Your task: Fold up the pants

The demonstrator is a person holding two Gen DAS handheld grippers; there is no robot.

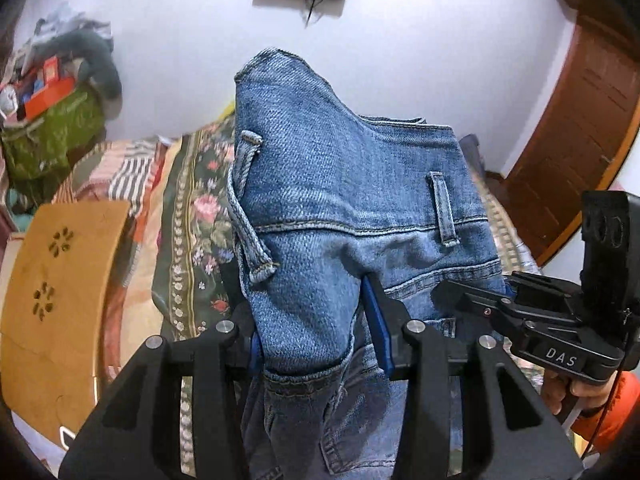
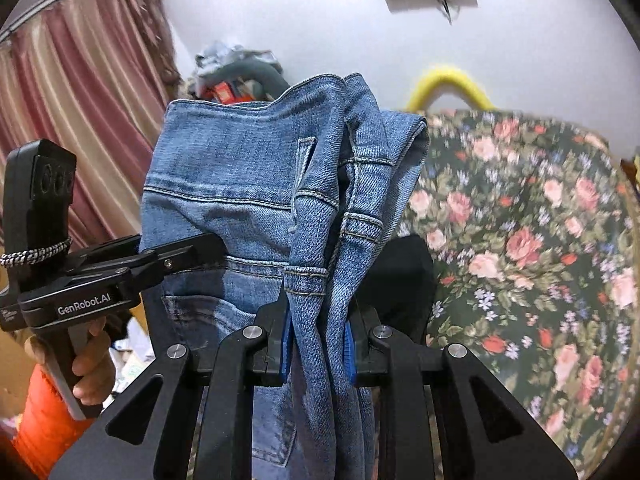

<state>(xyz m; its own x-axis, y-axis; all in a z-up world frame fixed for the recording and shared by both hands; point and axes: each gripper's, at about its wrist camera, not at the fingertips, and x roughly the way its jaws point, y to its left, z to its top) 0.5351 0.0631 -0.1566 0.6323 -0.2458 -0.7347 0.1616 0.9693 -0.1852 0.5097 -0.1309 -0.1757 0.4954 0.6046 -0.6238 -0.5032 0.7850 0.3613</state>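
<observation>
Both grippers clamped on the jeans (image 1: 340, 200), held up in the air above the floral bedspread (image 1: 200, 220). Left gripper (image 1: 320, 344) pinches a thick bunch at the waistband's left end; right gripper (image 2: 318, 344) pinches a narrower fold at the right end. Waistband runs left-right between them, the two grips close together; legs hang down out of view. Key relation: bedspread lies below and on the far side, long axis of the pants vertical. Next move likely lowers them flat onto it, both hands equally near.

"DAS" marks the right claw (image 1: 452, 300); "GenRobot.AI", seemingly, the left claw (image 2: 208, 246).
</observation>
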